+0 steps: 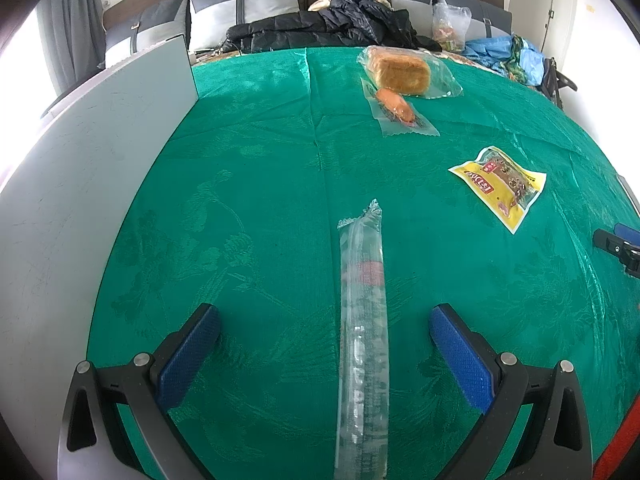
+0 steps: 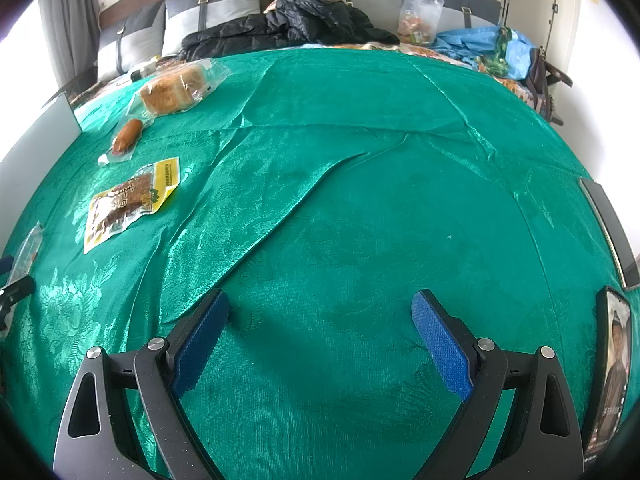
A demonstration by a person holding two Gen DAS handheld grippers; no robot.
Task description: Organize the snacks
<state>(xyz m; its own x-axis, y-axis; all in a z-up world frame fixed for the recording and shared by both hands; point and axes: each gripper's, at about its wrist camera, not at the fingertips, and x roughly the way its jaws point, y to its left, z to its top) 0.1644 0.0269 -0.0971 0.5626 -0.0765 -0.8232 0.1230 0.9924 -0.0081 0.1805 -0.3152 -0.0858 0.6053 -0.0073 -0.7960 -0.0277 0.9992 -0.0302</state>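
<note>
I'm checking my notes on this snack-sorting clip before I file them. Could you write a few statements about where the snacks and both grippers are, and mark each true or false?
1. The left gripper is open, with the long clear packet lying between its fingers. True.
2. The right gripper is shut on the yellow packet. False: it is open over bare green cloth, and the yellow packet lies far off to its left.
3. The sausage lies just in front of the bagged bread. True.
4. The bagged bread is unwrapped. False: it sits inside a clear bag.
5. A black jacket lies beyond the green cloth. True.
</note>
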